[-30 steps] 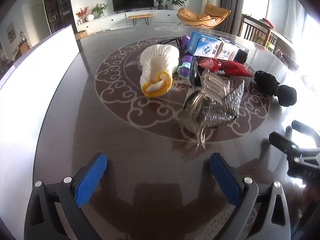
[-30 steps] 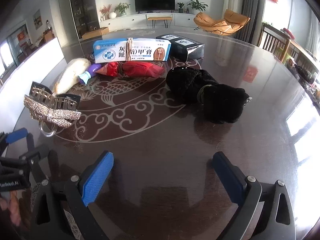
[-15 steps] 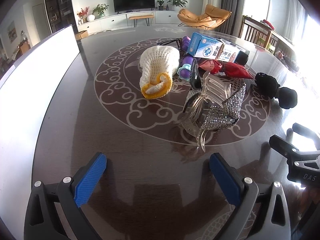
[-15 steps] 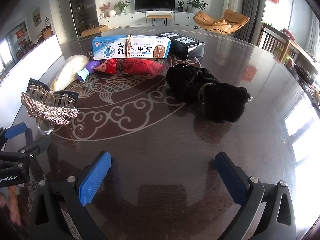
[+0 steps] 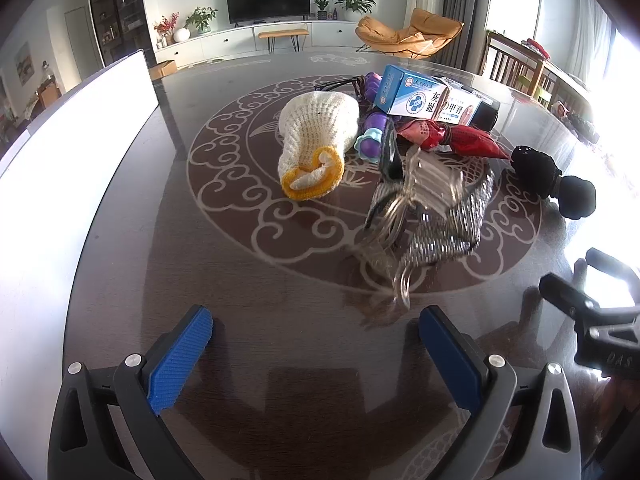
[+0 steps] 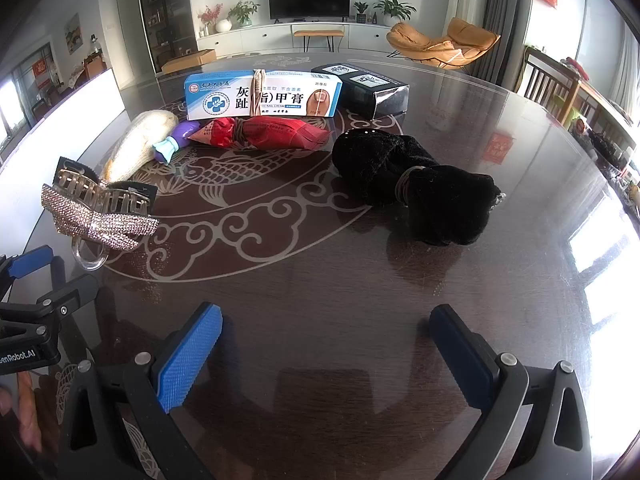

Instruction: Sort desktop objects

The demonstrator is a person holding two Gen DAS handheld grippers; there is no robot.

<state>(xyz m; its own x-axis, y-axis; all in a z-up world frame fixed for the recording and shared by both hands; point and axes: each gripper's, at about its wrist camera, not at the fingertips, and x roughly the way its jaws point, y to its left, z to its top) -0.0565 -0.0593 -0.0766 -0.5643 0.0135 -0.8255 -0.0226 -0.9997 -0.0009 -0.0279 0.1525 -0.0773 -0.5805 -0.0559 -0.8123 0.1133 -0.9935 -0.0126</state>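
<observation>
A pile of small objects lies on the dark round table. A rhinestone bow hair claw is nearest my left gripper, which stands open and empty just short of it. Behind it lie a white knit glove with a yellow cuff, a purple bottle, a red packet, a blue-white cream box and a dark box. A black fabric bundle lies ahead of my open, empty right gripper.
A white panel runs along the table's left edge. Chairs stand at the right. The right gripper's frame shows beside the left one, and the left tool with a person's hand shows low left.
Both grippers have shifted slightly, so the objects sit a little differently in view. The hair claw looks blurred in the left wrist view. Both grippers stay open.
</observation>
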